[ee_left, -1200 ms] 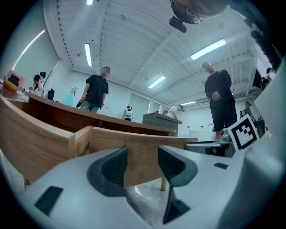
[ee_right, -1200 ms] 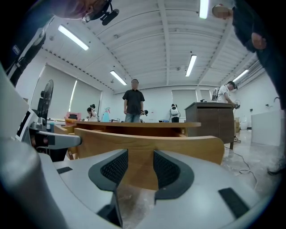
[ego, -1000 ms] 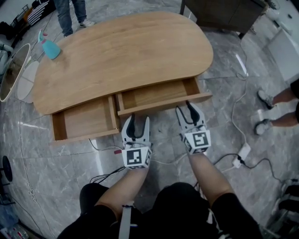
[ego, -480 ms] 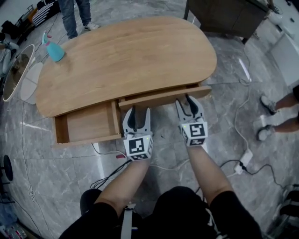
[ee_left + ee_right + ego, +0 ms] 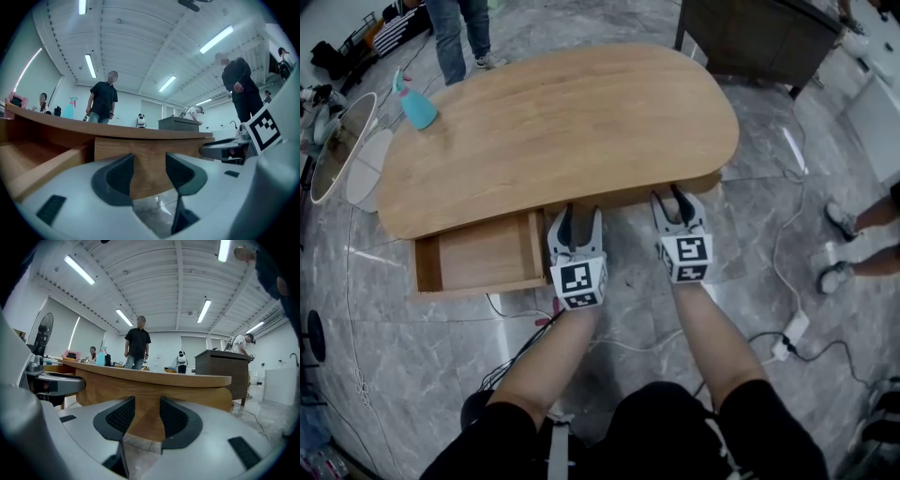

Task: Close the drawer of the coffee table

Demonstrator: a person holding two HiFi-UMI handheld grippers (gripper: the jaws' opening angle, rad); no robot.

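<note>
The oval wooden coffee table has two drawers on its near side. The right drawer's front lies pushed in under the tabletop edge. The left drawer stands pulled out, and I see nothing inside it. My left gripper is open, its tips against the left end of the right drawer's front. My right gripper is open too, its tips at the same front near its right end. Neither gripper holds anything. The open left drawer's side shows at the left of the left gripper view.
A blue spray bottle stands at the table's far left. A person stands beyond the table, and another person's feet are at the right. A dark cabinet sits at the back right. Cables and a power strip lie on the marble floor.
The right drawer has slid from well open to fully in. Both grippers moved forward with its front. The left drawer stayed open.
</note>
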